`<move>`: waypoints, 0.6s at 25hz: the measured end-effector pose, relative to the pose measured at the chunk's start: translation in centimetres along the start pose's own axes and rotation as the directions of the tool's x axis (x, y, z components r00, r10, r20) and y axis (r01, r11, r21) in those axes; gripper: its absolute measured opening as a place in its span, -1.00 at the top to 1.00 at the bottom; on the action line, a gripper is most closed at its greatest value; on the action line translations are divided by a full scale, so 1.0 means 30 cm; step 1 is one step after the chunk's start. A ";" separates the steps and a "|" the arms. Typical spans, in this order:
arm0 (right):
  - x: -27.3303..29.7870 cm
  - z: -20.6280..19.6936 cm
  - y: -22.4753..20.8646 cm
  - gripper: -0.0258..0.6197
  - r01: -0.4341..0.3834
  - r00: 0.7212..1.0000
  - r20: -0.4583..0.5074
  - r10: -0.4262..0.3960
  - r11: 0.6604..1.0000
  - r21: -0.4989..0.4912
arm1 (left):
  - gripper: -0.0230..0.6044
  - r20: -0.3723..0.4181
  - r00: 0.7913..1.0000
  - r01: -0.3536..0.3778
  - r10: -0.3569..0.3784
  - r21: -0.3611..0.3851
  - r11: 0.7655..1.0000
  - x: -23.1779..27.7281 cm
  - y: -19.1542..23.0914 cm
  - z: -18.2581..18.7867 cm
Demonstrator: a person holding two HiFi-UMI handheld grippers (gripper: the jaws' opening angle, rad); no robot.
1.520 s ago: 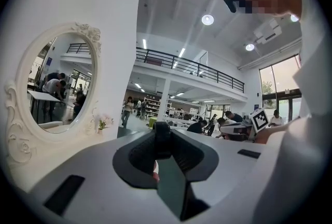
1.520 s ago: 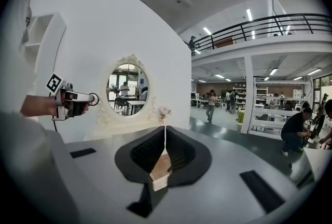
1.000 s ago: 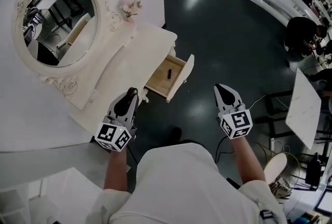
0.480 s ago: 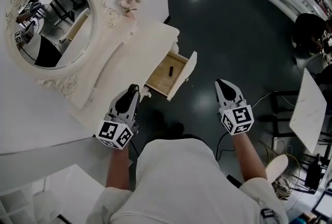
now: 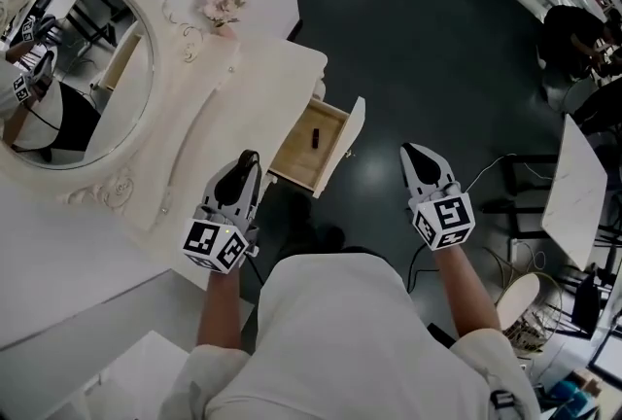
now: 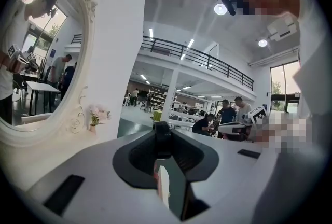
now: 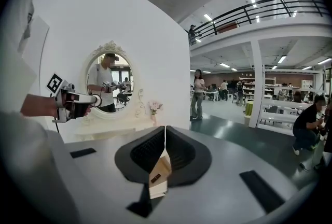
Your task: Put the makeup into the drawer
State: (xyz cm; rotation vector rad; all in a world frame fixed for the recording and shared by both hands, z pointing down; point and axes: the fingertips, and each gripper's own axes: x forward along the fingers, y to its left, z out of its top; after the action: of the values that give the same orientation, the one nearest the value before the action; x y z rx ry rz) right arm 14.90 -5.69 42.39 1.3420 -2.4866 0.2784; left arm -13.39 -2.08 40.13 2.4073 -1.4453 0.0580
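Not much is altered in the last second. The view is swung so that the mirror (image 5: 68, 78) is pushed toward the left edge, and both claws are carried a little forward. The left claw (image 5: 249, 158) is now brought up beside the near corner of the open drawer (image 5: 352, 128), just clear of it. The right claw (image 5: 409, 150) is held over the dark floor (image 5: 428, 49), well apart from the drawer front.

The drawer is left pulled out from the worktop (image 5: 262, 87), and one dark stick of makeup (image 5: 314, 136) is seen lying on its bottom, unmoved throughout.

The right claw's jaws are pressed together with nothing in them. The left claw's jaws are held almost together, and a small dark piece (image 6: 162, 137) appears to be pinched at their tips. What it is cannot be made out. If it is more makeup, a drop into the drawer is judged to be next. Otherwise only the closing is left.
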 end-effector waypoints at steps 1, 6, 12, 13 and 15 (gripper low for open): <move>0.022 0.001 0.003 0.83 0.004 1.000 -0.008 -0.004 1.000 0.000 | 0.68 -0.012 1.000 0.010 -0.010 0.000 1.000 0.023 0.020 -0.010; 0.135 0.018 0.012 0.83 0.031 0.999 -0.036 -0.031 1.000 0.003 | 0.68 -0.089 0.994 0.057 -0.057 -0.002 0.998 0.122 0.127 -0.070; 0.238 0.025 0.005 0.83 0.075 0.995 -0.068 -0.074 0.997 0.009 | 0.68 -0.132 0.985 0.112 -0.112 -0.004 0.994 0.210 0.252 -0.080; 0.252 0.023 0.006 0.83 0.081 0.994 -0.075 -0.080 0.997 0.011 | 0.68 -0.138 0.983 0.122 -0.121 -0.006 0.993 0.225 0.269 -0.085; 0.276 0.015 0.014 0.83 0.090 0.992 -0.090 -0.088 0.996 0.014 | 0.68 -0.156 0.978 0.138 -0.139 -0.012 0.990 0.250 0.296 -0.104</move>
State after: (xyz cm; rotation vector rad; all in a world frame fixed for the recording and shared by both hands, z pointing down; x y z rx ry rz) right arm 10.19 -12.05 44.85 1.4115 -2.3498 0.3341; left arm -17.02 -11.33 46.91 2.4352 -1.2057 0.2079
